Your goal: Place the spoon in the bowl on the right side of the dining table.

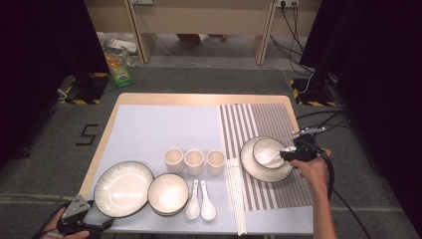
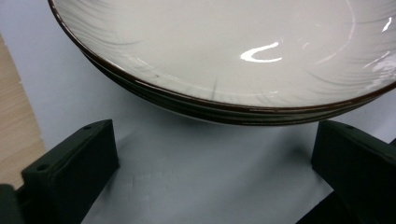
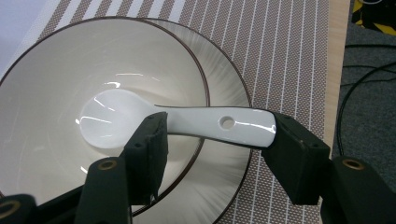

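Your right gripper (image 3: 217,140) holds the white spoon (image 3: 177,122) by its handle, lengthwise between the jaws, its scoop lying in the bowl (image 3: 56,88) on the plate (image 3: 229,88) atop the striped mat (image 3: 280,46). Your left gripper (image 2: 210,186) stands wide, holding nothing, just short of the big plate (image 2: 224,51) at the bench's near left corner.

The wooden table (image 1: 199,98) carries a pale blue mat (image 1: 164,129) and, at its three o'clock side, a striped mat (image 1: 271,122). On the blue mat stand three cups (image 1: 194,161), a large plate (image 1: 123,189), a bowl (image 1: 168,193) and two spoons (image 1: 200,200). Chopsticks (image 1: 237,194) lie along the seam between the mats, and a plate with a bowl (image 1: 266,155) sits on the stripes.
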A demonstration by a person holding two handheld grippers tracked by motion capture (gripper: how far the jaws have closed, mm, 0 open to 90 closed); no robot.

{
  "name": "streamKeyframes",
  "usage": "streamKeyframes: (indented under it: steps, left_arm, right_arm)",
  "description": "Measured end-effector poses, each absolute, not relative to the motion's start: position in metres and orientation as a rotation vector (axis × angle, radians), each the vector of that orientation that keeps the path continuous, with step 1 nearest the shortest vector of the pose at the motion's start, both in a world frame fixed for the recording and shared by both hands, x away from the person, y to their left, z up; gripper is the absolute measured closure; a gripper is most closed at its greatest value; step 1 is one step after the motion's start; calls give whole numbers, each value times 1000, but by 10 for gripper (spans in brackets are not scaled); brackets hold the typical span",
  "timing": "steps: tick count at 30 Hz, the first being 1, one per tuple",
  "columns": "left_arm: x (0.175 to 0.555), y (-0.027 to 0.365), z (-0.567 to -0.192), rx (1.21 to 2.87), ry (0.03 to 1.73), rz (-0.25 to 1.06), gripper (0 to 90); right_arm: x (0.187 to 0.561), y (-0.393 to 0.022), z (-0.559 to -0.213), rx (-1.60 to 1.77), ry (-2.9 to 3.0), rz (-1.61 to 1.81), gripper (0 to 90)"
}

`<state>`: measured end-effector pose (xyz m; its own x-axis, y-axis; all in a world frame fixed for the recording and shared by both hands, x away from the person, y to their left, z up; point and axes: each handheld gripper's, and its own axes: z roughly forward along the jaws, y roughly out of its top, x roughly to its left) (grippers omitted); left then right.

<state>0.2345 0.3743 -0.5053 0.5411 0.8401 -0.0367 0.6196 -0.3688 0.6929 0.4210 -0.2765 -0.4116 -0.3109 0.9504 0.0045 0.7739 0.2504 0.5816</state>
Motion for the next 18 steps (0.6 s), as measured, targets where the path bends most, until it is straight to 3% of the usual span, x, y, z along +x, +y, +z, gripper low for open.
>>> streamKeyframes:
  steps: [8, 18]
  left_arm:
    - [235, 374, -505, 2121, 1174, 421, 0]
    - [235, 374, -505, 2114, 1175, 428, 0]
  right_arm:
    - [411, -279, -391, 1556, 2111, 819, 404]
    - [392, -246, -374, 1421, 2193, 1053, 417]
